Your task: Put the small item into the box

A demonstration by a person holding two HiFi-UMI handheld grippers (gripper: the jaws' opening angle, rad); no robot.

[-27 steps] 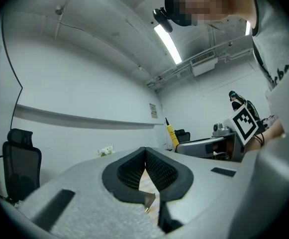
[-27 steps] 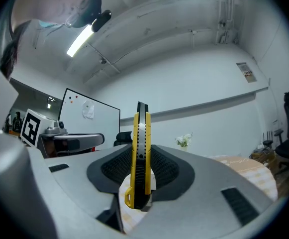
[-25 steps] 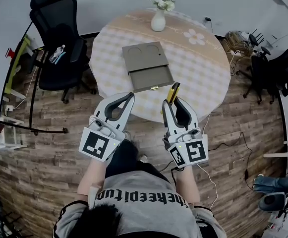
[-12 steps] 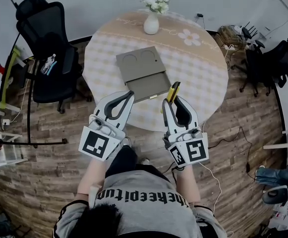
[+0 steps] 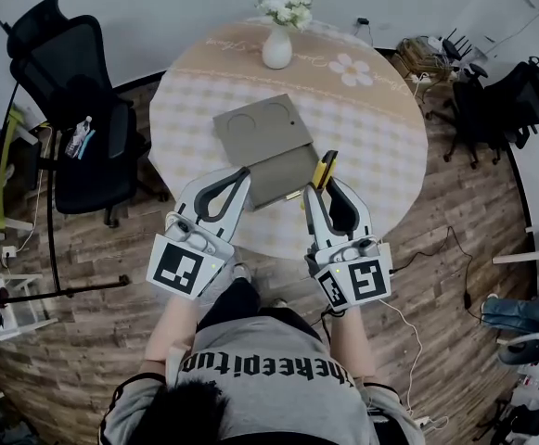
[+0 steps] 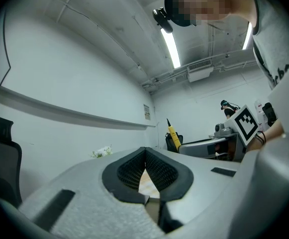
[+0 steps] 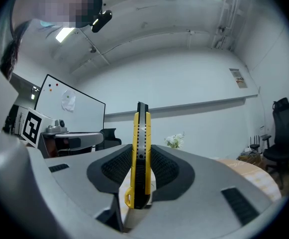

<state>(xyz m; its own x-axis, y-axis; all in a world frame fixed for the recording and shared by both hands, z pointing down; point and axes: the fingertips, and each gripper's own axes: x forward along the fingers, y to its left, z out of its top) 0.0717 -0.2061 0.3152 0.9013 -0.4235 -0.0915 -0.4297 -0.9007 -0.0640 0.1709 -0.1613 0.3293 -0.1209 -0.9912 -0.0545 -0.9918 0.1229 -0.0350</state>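
Observation:
An olive-green box (image 5: 258,130) lies on the round checked table (image 5: 380,128), its drawer (image 5: 286,176) pulled out toward me. A yellow and black utility knife (image 5: 324,169) stands upright between the pads of my right gripper (image 5: 322,189), which is shut on it just in front of the drawer. In the right gripper view the knife (image 7: 141,153) rises straight up out of the jaws. My left gripper (image 5: 240,173) hangs at the drawer's near left corner with its tips touching and nothing between them; in the left gripper view its pads (image 6: 134,169) meet at the front.
A white vase of flowers (image 5: 277,44) stands at the table's far edge. A black office chair (image 5: 70,109) is to the left, more chairs and cables (image 5: 501,100) to the right. The floor is wooden planks (image 5: 83,341).
The table and box have drawn nearer to both grippers and shifted slightly left in the head view. Both grippers keep the same pose, the knife still clamped in the right one.

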